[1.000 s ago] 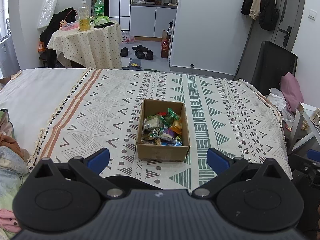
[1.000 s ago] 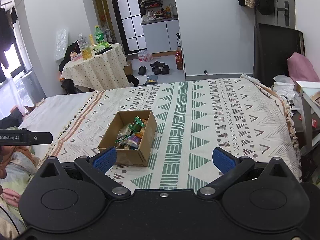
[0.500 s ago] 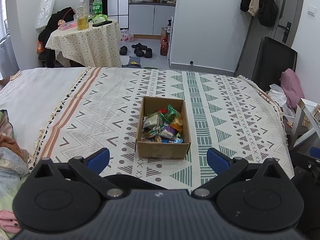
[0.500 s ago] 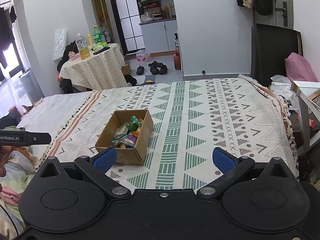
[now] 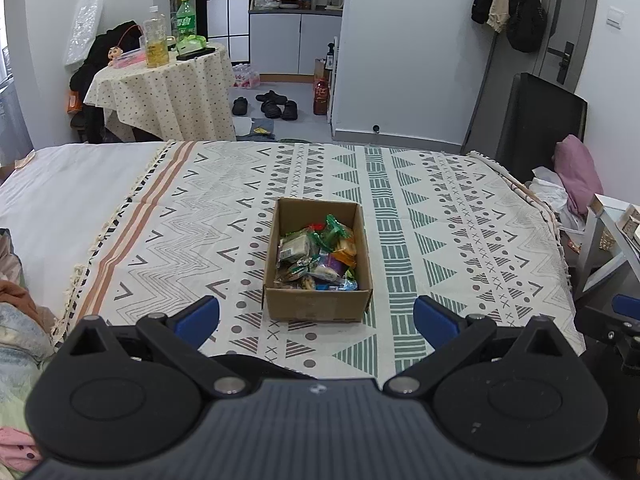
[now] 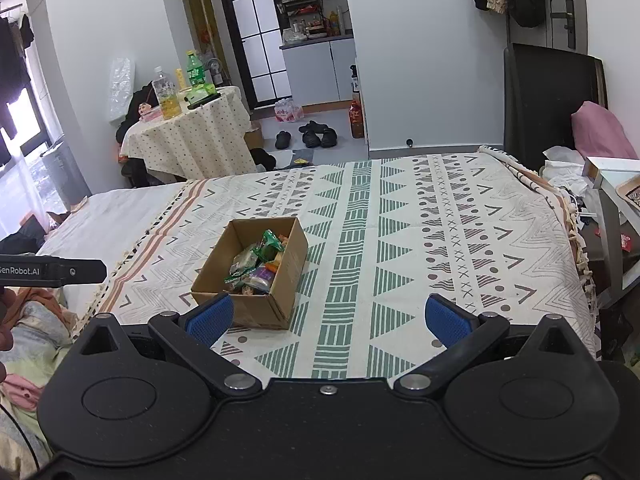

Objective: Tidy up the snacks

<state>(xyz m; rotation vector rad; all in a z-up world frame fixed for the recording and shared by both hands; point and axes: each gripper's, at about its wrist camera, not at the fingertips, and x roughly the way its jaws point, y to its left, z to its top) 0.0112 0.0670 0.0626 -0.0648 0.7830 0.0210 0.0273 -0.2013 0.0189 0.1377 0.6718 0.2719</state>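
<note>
Both grippers, left and right, held their fingers wide apart and empty above the bed. Snacks lay piled in the box. A careless reach could probably tip this light box on the soft cover.

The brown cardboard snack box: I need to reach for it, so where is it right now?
The brown cardboard snack box sits on the patterned bedspread, centred ahead of the open left gripper; in the right wrist view it lies left of centre.
</note>
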